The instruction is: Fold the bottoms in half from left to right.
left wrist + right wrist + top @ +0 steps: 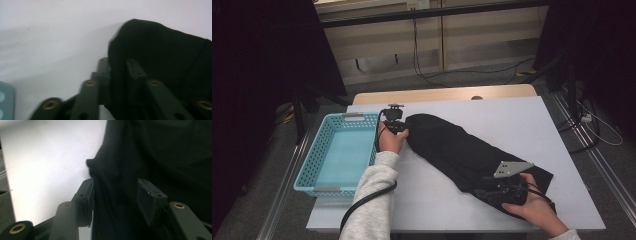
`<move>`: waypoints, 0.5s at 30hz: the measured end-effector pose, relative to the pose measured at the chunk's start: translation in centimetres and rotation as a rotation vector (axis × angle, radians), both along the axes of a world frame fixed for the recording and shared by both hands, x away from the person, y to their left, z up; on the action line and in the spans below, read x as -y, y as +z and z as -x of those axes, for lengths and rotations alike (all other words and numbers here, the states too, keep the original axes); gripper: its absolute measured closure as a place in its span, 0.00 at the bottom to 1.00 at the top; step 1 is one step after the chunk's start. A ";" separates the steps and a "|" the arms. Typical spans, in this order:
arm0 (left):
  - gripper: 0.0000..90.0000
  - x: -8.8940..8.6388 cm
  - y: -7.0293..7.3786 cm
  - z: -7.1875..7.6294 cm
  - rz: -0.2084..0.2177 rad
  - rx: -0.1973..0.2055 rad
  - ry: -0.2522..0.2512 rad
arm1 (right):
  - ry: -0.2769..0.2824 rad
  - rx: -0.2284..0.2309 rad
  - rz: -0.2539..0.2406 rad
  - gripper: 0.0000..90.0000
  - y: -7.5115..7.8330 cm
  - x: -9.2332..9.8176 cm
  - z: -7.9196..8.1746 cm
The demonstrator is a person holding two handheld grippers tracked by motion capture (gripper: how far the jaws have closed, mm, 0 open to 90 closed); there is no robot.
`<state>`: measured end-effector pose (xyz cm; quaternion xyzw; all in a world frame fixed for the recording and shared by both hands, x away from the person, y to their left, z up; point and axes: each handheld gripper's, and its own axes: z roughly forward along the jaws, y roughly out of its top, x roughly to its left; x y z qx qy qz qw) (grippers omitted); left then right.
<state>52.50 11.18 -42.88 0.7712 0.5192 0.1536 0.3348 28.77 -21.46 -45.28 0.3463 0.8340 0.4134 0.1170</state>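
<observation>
A long black cloth [462, 150] lies slantwise across the white table top [512, 112], from far left to near right. At its far left end sits my left gripper [398, 127]. In the left gripper view the cloth [162, 50] has its folded edge between the jaws of the left gripper [119, 65], which stand a little apart. My right gripper [492, 190], with a grey plate on top, rests on the near right end. In the right gripper view the cloth [150, 150] hangs loosely in the wide gap of the right gripper [113, 195], and one pad [146, 200] stands off it.
A light blue plastic basket [324, 130] stands at the table's left edge, close to my left hand; its corner [6, 100] shows in the left gripper view. Bare white table lies beyond and in front of the cloth. Dark stands and cables surround the table on the floor.
</observation>
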 end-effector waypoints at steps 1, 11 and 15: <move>0.72 0.0 -0.1 0.0 -0.003 -0.005 -0.007 | -0.008 0.006 -0.003 0.52 0.1 0.1 0.0; 0.28 -0.4 -1.4 -0.7 -0.041 -0.003 0.017 | -0.029 0.015 -0.018 0.44 0.1 0.4 -0.2; 0.26 -0.5 -2.1 -0.7 -0.072 -0.028 0.029 | -0.050 0.017 -0.017 0.37 0.0 0.5 -0.4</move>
